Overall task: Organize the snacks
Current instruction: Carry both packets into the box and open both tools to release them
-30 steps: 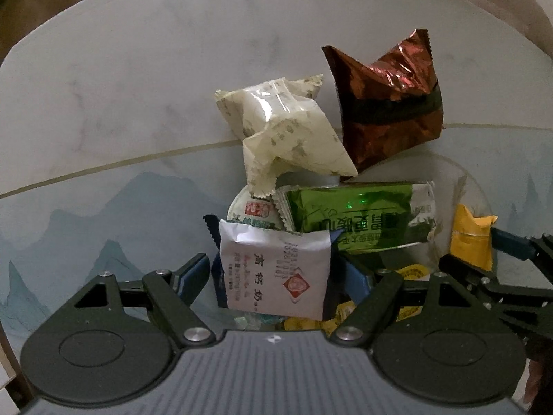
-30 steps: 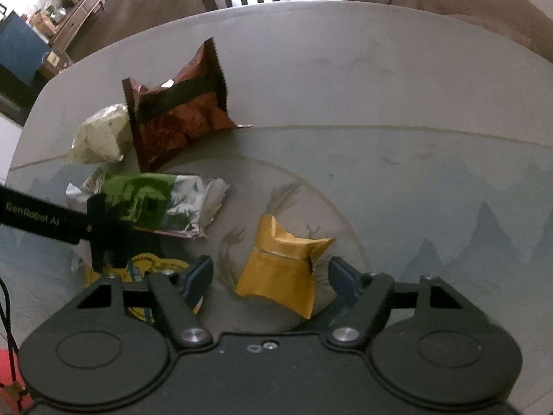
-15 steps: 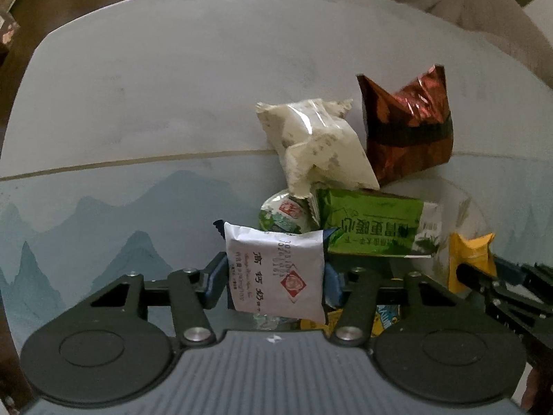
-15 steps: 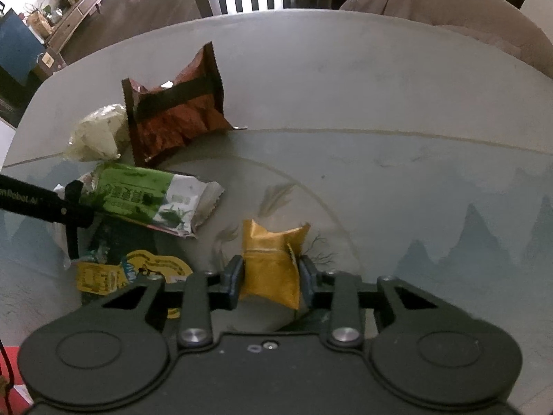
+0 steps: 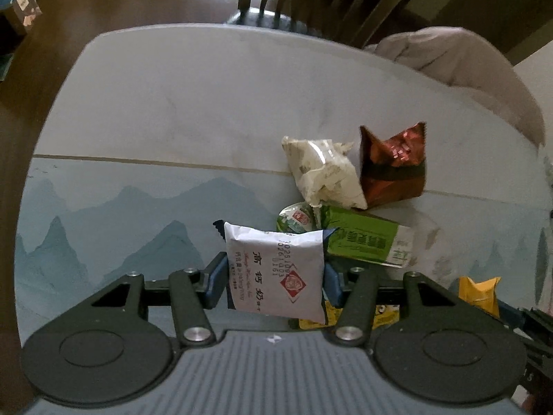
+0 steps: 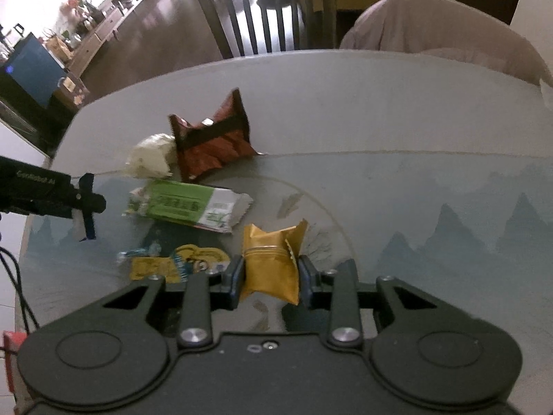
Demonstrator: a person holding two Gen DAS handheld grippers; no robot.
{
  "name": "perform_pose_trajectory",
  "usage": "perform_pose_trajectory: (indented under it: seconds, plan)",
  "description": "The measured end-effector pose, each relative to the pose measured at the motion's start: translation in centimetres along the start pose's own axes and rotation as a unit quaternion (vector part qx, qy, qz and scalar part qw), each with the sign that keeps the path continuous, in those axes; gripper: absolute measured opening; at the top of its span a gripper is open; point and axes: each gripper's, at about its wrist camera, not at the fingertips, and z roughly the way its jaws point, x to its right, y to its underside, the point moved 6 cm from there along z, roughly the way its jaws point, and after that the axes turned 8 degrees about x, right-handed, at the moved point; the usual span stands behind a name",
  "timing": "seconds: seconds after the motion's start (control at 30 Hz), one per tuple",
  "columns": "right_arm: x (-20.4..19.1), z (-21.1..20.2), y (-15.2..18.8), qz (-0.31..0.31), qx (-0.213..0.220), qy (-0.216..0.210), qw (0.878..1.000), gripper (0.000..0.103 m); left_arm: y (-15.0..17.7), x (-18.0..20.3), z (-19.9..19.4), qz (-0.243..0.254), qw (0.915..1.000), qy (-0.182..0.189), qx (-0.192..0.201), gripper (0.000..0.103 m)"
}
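Left tongs [image 5: 275,278] clench the white packet [image 5: 276,273], right tongs [image 6: 270,276] the gold one [image 6: 271,264]; both hang above the tabletop [image 5: 172,103], pile far-right of the left.

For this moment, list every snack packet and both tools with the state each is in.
Left tool: shut on the white packet.
White packet: held, sealed.
Right tool: shut on the gold packet.
Gold packet: held, crumpled.
Green packet: lying flat on the table.
Red-brown packet: puffed, resting on the table.
Cream packet: crumpled, leaning on the red-brown packet.
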Motion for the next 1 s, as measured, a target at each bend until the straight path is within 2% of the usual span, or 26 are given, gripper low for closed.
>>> perform_pose_trajectory:
  seconds: [0.23,0.47,0.8,1.0]
  plan:
    - [-1.9,-4.5,0.2,-0.009,0.028,-0.022,0.999,0.032,0.4,0.0,-4.7,0.007,0.9991,0.001,0.041,0.055]
    - [-4.5,-8.9,1.4,-0.026,0.051,-0.043,0.997,0.032,2.6,0.0,-9.6,0.021,0.9974,0.001,0.069,0.055]
    - [-7.9,-13.7,4.3,-0.056,0.069,-0.066,0.994,0.032,7.7,0.0,-15.3,0.058,0.9936,-0.005,0.097,0.055]
    - [-9.8,-15.2,6.5,-0.072,0.071,-0.078,0.992,0.032,11.5,-0.4,-17.0,0.077,0.9928,0.003,0.091,0.055]
